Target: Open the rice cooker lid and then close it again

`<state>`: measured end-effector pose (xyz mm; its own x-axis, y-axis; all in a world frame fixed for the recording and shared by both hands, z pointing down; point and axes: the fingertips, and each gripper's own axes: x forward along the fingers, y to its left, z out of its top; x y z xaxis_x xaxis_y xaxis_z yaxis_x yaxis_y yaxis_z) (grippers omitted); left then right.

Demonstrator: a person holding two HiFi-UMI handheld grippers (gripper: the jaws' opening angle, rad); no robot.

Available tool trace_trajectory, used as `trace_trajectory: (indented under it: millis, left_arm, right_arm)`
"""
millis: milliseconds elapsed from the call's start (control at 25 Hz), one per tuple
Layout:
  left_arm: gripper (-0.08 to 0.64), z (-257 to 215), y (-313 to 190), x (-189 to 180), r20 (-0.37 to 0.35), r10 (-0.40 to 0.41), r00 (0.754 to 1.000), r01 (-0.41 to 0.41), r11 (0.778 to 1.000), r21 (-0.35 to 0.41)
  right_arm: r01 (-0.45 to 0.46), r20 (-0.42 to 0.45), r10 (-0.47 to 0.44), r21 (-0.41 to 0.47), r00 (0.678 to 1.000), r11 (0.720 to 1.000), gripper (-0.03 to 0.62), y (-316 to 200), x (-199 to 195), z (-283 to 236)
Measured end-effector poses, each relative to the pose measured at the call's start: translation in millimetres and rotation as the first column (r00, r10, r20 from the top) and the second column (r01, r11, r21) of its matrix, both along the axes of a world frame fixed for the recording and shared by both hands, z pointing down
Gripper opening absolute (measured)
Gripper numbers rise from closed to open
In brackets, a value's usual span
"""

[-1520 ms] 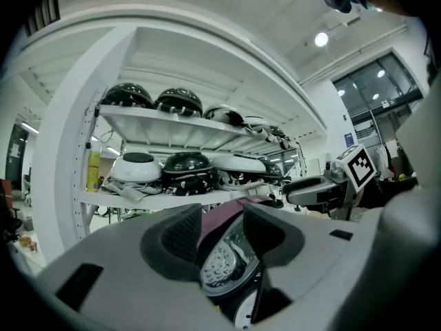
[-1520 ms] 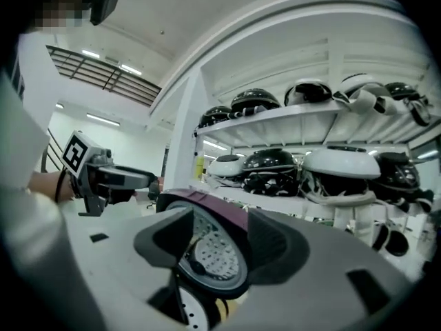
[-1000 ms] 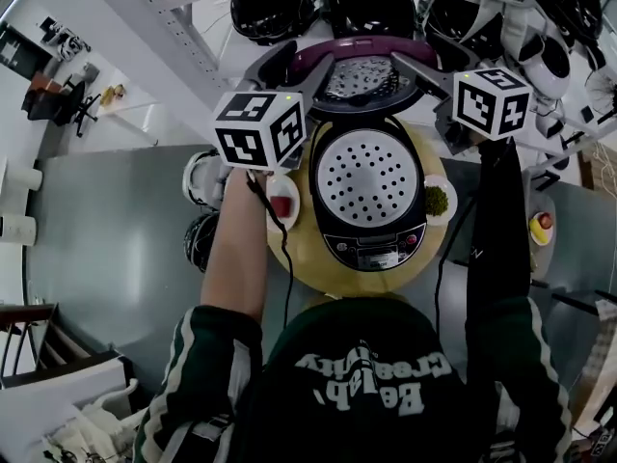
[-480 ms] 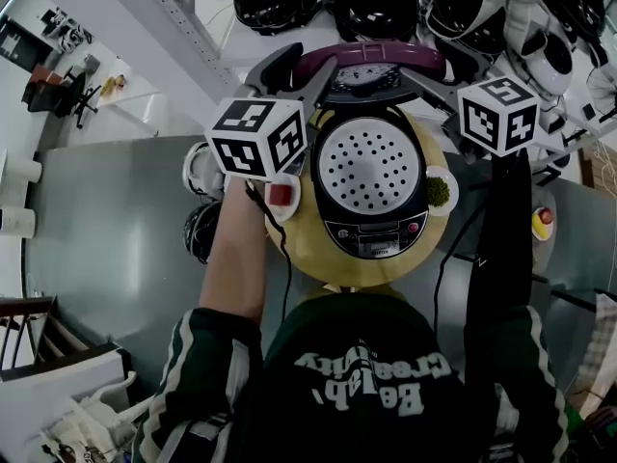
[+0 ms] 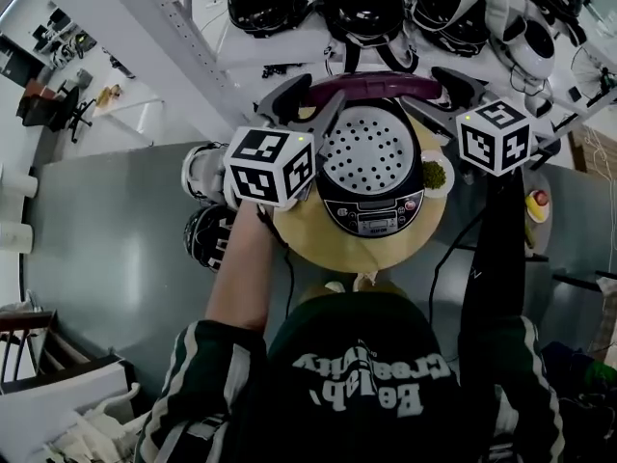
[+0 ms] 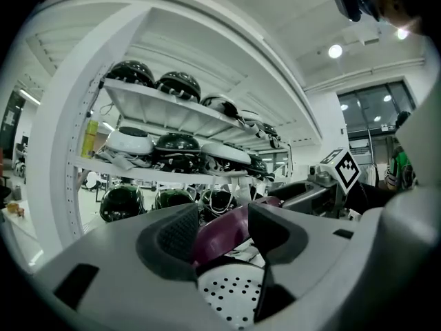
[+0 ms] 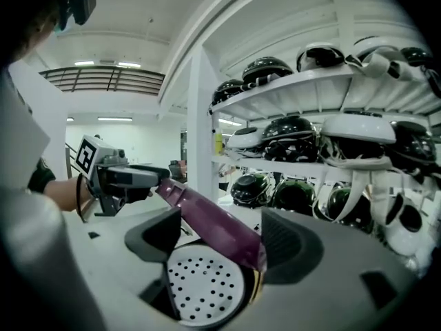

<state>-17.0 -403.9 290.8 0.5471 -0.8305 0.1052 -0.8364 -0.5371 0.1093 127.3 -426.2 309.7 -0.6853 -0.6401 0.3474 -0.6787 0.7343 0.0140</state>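
Observation:
The black rice cooker (image 5: 372,216) stands on a round wooden board (image 5: 318,244), and a perforated metal plate (image 5: 366,152) shows in its mouth. Its purple lid (image 5: 376,82) is raised at the back and seen edge-on. My left gripper (image 5: 307,102) is shut on the lid's left rim, and my right gripper (image 5: 439,95) on its right rim. In the left gripper view the lid (image 6: 224,233) sits between the jaws of the left gripper (image 6: 220,236), above the plate (image 6: 231,295). The right gripper (image 7: 224,243) holds the lid (image 7: 207,219) the same way.
White shelves behind the cooker hold dark helmets (image 5: 366,3). Two more helmets (image 5: 207,234) lie on the grey table (image 5: 116,239) left of the board. A small dish of green stuff (image 5: 435,175) sits by the cooker's right side, and another dish (image 5: 536,204) sits farther right.
A second ago the lid's perforated underside faced up at the back; now only its purple rim shows. Both grippers moved with the lid. The view also pulled back from the cooker.

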Motion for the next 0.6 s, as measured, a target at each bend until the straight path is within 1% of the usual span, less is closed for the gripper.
trace_trajectory:
  millis: [160,280,400,600]
  left_arm:
    - [0.229,14,20,6,-0.005,0.033,0.999,-0.034,0.999,-0.035]
    - [0.229,27,34,12,0.004,0.065,0.998,-0.064,0.996,-0.062]
    - [0.229,41,45,16,0.020,0.071,0.997,-0.070,0.995,-0.069]
    - [0.222,63,64,19,0.027,0.074,0.997,-0.072,0.993,-0.094]
  right_arm:
    - [0.012,-0.014,-0.012,-0.028,1.000,1.000,0.362,26,4,15]
    - [0.017,-0.030,-0.019,-0.058,0.999,0.998,0.344,42,6,27]
    - [0.009,-0.027,-0.011,-0.078,1.000,0.997,0.348,55,6,38]
    - [0.003,-0.022,-0.006,-0.102,1.000,0.995,0.337,77,3,54]
